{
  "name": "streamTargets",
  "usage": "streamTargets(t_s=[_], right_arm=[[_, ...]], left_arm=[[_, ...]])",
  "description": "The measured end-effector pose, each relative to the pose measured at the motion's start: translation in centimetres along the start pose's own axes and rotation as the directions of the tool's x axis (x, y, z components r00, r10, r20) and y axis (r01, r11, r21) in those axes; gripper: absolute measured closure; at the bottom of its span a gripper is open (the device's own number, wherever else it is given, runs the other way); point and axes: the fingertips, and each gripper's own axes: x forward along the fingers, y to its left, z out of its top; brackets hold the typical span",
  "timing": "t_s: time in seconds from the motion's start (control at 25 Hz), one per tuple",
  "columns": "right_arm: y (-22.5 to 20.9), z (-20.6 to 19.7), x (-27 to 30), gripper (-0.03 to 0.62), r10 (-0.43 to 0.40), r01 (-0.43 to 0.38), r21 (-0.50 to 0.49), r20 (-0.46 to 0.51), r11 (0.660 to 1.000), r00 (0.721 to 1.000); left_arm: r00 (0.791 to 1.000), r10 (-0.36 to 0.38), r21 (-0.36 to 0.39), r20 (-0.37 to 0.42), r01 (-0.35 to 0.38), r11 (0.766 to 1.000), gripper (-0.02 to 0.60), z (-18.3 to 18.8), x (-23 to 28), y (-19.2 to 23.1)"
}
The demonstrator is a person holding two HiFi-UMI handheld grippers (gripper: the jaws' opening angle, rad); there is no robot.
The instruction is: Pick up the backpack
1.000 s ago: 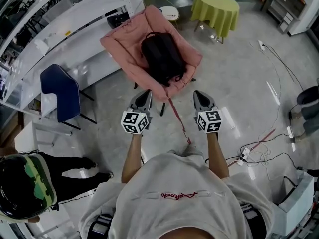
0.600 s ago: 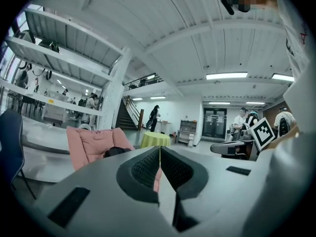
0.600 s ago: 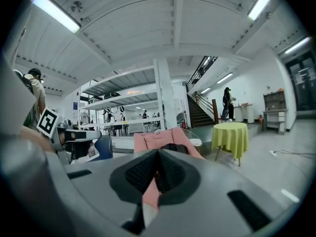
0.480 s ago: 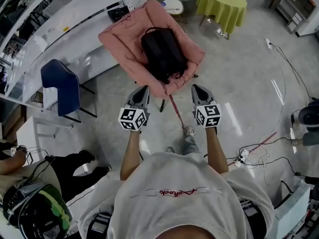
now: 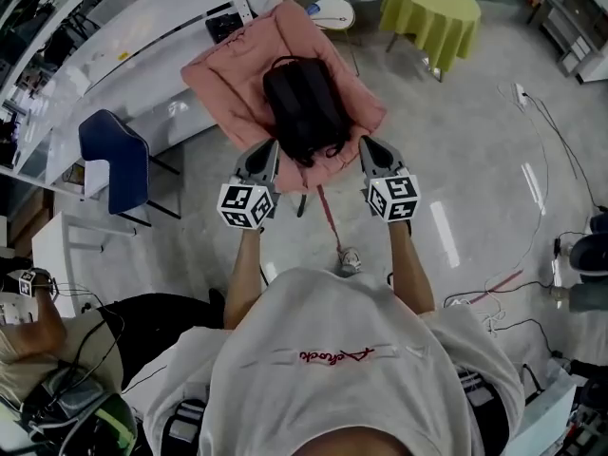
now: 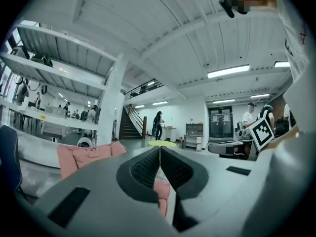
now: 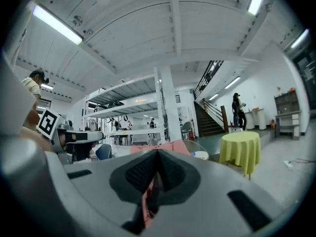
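step: reach for backpack | left gripper (image 5: 268,150) and right gripper (image 5: 365,145): squeezed closed, empty | backpack (image 5: 304,107): lies on pink chair (image 5: 226,72), just ahead | tip: open jaws first, then pinch a strap

- Red script line (image 5: 337,354) stitched on a white shirt (image 5: 285,397), behind both grippers on the wearer's side. It is seen upside down and the letters are too small to make out.
- Marker cube (image 5: 245,204) on the left gripper (image 5: 269,150): black-and-white square pattern, no letters or digits.
- Marker cube on the right gripper (image 5: 367,145): same kind of pattern, no readable characters.
- Gripper views: nothing legible.
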Motion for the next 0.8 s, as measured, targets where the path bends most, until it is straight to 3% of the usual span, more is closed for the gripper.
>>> streamTargets(t_s=[0.44,0.8], right_arm=[[-5.3,-0.9,1.8,0.577,0.048,-0.047,0.025,-0.023,0.999,0.999],[-7.9,-2.4,4.6,0.576,0.057,-0.054,0.047,-0.061,0.997,0.997]], left_arm=[[0.999,0.026,-0.003,-0.029,-0.026,1.0,0.566,-1.6,5.2,-2.2],[0.998,0.026,-0.023,-0.058,-0.027,0.999,0.566,-3.2,8.9,-1.0]])
